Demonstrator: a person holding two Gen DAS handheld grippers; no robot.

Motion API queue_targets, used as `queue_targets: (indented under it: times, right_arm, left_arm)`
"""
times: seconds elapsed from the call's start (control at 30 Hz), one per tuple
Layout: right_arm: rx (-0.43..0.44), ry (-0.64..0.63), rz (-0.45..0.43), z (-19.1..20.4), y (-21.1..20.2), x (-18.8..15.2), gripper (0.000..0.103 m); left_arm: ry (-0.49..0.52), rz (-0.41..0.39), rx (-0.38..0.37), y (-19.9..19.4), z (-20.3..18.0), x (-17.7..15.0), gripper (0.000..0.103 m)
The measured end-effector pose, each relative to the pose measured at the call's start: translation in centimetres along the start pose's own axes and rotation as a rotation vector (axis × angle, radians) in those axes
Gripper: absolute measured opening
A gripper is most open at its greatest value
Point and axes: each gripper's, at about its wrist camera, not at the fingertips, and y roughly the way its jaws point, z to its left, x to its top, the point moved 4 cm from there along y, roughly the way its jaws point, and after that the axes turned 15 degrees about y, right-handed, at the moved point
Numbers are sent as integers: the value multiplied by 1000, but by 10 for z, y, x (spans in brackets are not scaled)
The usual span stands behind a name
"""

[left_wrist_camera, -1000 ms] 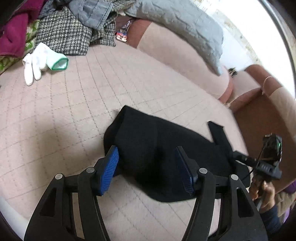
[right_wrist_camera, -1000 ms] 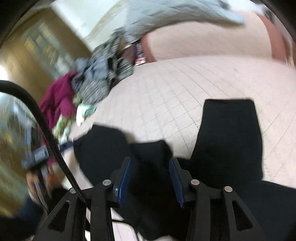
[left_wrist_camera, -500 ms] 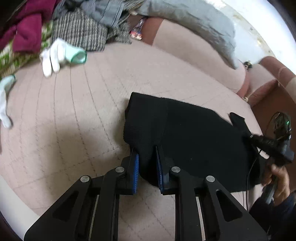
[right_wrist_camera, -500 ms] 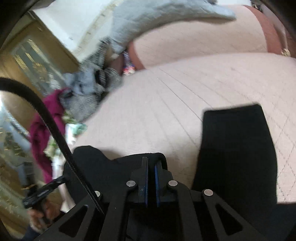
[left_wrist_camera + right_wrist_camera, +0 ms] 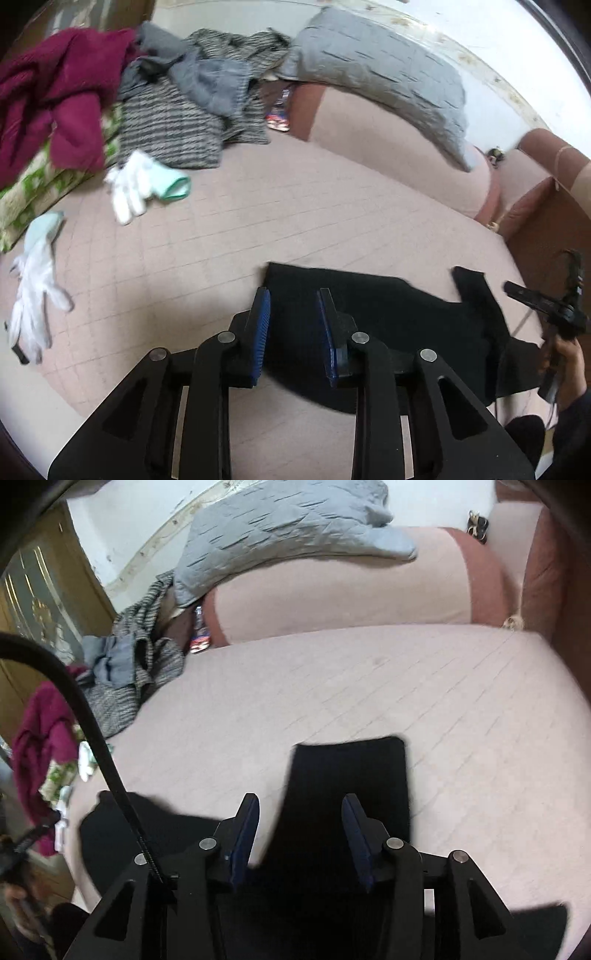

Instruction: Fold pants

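Black pants (image 5: pixel 388 317) lie flat on the pink quilted sofa seat (image 5: pixel 229 236). My left gripper (image 5: pixel 292 295) hovers over their left end. Its jaws are opening, the blue pads stand apart and do not press the cloth below them. In the right wrist view one straight pant leg (image 5: pixel 351 768) stretches away, and another black part (image 5: pixel 110 830) lies to the left. My right gripper (image 5: pixel 300 801) hangs above the leg's near end, jaws opening, with nothing pinched. In the left wrist view the right gripper (image 5: pixel 546 310) shows at the far right in a hand.
A heap of clothes sits at the back left: a maroon garment (image 5: pixel 55 96) and a grey striped knit (image 5: pixel 173 125). White gloves (image 5: pixel 136 184) (image 5: pixel 33 288) lie on the seat. A grey cushion (image 5: pixel 376 70) rests on the sofa back. A black cable (image 5: pixel 92 731) crosses the right wrist view.
Half a second ago both grippers were shut on the black cloth. Both now stand apart and have lifted off it, and the pants lie flat with a straight left edge.
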Motion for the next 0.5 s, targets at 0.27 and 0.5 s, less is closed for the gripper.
queue_targets:
  times: [0.27,0.5]
  right_arm:
    - [-66,-30,134,15,67,3,45]
    - [-145,-117,83,14,94,10,14]
  left_arm:
    - [75,92,-118,47,-70,3,23]
    - [127,181,-149,81,-111,-14,23]
